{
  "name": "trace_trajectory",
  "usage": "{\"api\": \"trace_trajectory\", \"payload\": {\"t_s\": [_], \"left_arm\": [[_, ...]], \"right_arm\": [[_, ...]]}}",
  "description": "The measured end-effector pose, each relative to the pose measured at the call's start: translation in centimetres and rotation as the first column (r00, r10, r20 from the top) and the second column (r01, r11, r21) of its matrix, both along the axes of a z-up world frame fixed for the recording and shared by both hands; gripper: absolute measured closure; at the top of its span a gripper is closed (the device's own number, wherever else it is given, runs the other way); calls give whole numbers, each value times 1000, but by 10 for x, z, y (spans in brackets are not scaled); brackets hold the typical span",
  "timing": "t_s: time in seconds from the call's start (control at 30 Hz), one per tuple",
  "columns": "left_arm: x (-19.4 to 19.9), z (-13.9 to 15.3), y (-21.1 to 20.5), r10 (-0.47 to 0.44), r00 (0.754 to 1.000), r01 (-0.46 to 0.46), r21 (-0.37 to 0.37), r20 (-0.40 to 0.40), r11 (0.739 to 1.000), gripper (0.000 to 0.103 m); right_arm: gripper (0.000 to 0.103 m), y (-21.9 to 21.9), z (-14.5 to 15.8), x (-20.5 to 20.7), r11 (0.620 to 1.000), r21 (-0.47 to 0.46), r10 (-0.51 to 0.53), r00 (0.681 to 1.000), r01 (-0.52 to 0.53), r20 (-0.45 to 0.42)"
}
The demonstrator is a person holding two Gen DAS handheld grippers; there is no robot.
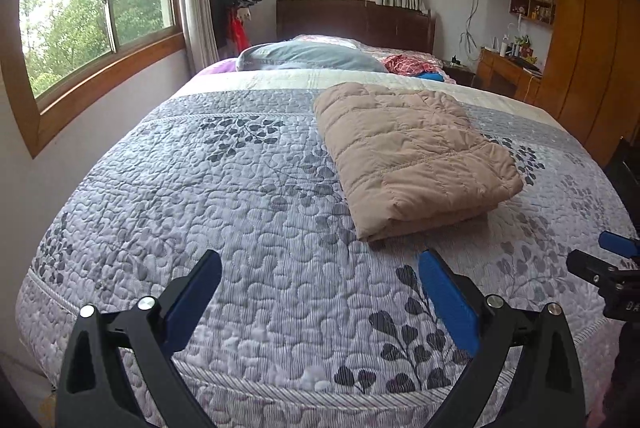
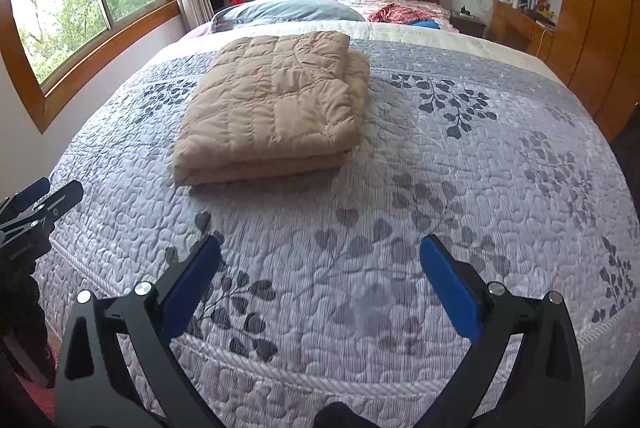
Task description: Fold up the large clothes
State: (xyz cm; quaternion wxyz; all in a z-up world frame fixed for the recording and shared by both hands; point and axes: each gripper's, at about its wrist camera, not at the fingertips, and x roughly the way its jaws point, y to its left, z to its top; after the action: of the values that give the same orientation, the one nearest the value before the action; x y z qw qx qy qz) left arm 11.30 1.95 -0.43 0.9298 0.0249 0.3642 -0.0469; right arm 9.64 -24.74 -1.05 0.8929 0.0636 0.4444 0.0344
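On the bed [image 1: 224,212], whose grey leaf-print quilt fills both views, a tan quilted jacket [image 1: 408,156] lies folded into a thick rectangular bundle, toward 1 o'clock in the left wrist view and 11 o'clock in the right wrist view. Beyond it, at 12 o'clock near the headboard, sit a blue-grey pillow [image 1: 308,56] and a crumpled red patterned garment [image 1: 404,64]. The left hand-held gripper [image 1: 320,280] hovers near the foot of the bed with its fingers spread apart and nothing between them; the right hand-held gripper [image 2: 320,268] is likewise apart and empty, well short of the jacket. The fold looks finished. The puffy layers could spring open or slide if a finger catches the loose near edge, and a one-sided lift would likely let the bundle unroll. No container shows on the bed; the wall shelf at 2 o'clock holds small items too tiny to name.
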Motion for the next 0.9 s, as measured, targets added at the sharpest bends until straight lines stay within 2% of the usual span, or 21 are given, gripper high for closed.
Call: {"api": "trace_trajectory", "payload": {"t_s": [0.3, 0.9], "left_arm": [[-16, 0, 2, -18, 1000, 18, -2, -5, 1000, 4], [-19, -1, -2, -41, 999, 41, 7, -3, 999, 4]], "right_arm": [[4, 3, 1, -13, 1000, -19, -10, 1000, 10, 9], [4, 3, 0, -14, 1000, -16, -11, 1000, 11, 2]]}}
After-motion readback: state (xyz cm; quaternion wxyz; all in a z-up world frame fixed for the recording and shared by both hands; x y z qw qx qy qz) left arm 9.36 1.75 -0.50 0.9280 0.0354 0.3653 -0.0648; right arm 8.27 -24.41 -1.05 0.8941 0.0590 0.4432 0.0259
